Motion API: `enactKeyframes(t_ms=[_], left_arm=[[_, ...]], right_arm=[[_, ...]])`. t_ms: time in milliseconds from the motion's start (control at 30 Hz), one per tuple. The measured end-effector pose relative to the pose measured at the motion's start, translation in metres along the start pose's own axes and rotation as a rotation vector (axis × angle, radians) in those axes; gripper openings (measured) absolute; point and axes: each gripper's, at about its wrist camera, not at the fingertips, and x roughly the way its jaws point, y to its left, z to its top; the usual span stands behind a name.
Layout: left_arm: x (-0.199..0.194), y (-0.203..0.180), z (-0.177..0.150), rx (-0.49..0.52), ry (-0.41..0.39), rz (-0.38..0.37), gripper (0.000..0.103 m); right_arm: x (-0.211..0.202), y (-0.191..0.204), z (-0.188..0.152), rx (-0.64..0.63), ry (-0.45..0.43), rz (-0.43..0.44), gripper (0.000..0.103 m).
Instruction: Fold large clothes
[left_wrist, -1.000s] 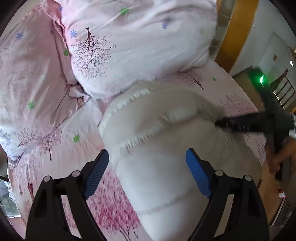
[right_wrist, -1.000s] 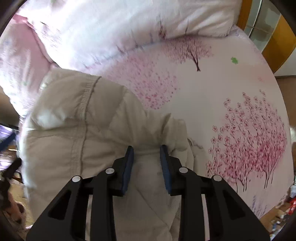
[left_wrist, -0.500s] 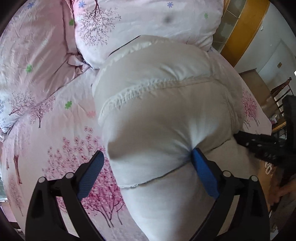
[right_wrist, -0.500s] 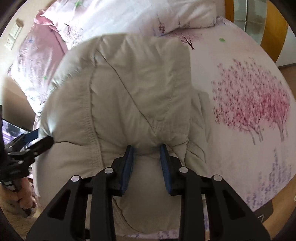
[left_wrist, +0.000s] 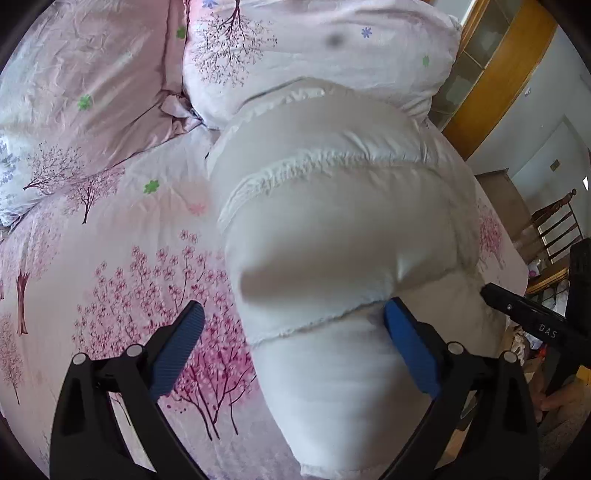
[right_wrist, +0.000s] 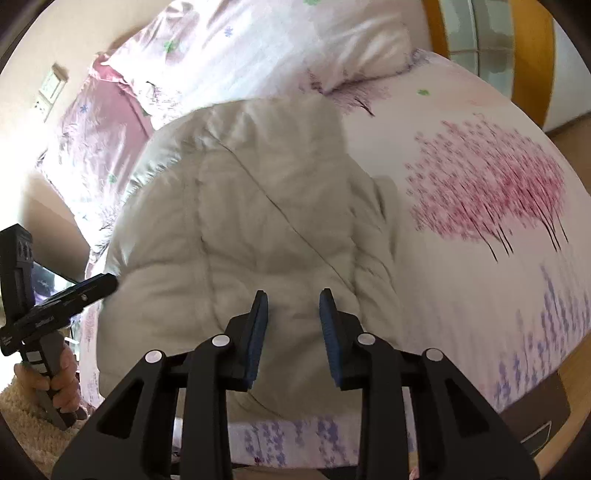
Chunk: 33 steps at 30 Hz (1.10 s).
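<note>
A puffy cream-white quilted jacket (left_wrist: 340, 229) lies folded over itself on the bed, its top layer doubled toward the near edge; it also shows in the right wrist view (right_wrist: 251, 229). My left gripper (left_wrist: 291, 332) is open wide, its blue pads either side of the jacket's near fold; the right pad touches the fabric. My right gripper (right_wrist: 293, 314) has its jaws narrowly apart over the jacket's near edge, and I cannot tell whether fabric is pinched between them. Each gripper shows in the other's view: the right one (left_wrist: 524, 317), the left one (right_wrist: 74, 295).
The bed has a pink cherry-blossom sheet (left_wrist: 122, 273), (right_wrist: 480, 206). Pillows (left_wrist: 325, 40) lie at the head behind the jacket. A wooden door frame (left_wrist: 498, 74) and a chair (left_wrist: 554, 229) stand right. The bed's front edge (right_wrist: 517, 373) drops to the floor.
The jacket's far half has been pulled over toward the near edge and laid down. Both grippers have drawn back toward the bed's front. The right jaws have opened slightly.
</note>
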Motion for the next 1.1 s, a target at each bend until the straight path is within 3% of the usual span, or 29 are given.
enactKeyframes(t_ms=[100,200,333,500,567,633,867,933,1000,1100], left_arm=[[0.011,-0.004,-0.002,0.007,0.02,-0.014,0.101],[0.024,-0.013,-0.002,0.04,0.01,0.003,0.101],[0.041,-0.007,-0.001,-0.014,0.047,-0.043,0.101],[0.037,-0.016,-0.001,0.044,0.025,0.003,0.101],[0.035,-0.013,-0.001,0.032,0.033,-0.013,0.101],[0.038,-0.007,0.0,-0.007,0.057,-0.042,0.101],[0.036,-0.016,-0.002,0.042,0.038,0.009,0.101],[0.035,-0.013,-0.002,0.037,0.037,0.002,0.101],[0.027,-0.008,0.0,0.015,0.027,-0.021,0.101],[0.005,0.004,0.003,-0.003,-0.041,-0.038,0.101]], right_arm=[[0.028,-0.006,-0.011,0.004,0.064,-0.065,0.029],[0.047,-0.003,-0.005,-0.017,0.07,-0.094,0.029],[0.059,-0.015,-0.002,0.012,0.067,-0.059,0.029],[0.051,-0.025,0.014,0.088,0.107,-0.018,0.031],[0.034,-0.033,0.023,0.155,0.056,0.027,0.034],[0.019,-0.039,0.037,0.183,-0.014,0.029,0.045],[0.02,-0.01,0.067,0.054,-0.054,-0.016,0.042],[0.027,-0.002,0.063,0.024,-0.029,-0.053,0.039],[0.051,-0.007,0.059,0.013,0.066,-0.096,0.038],[0.069,-0.026,0.06,0.055,0.118,-0.072,0.038]])
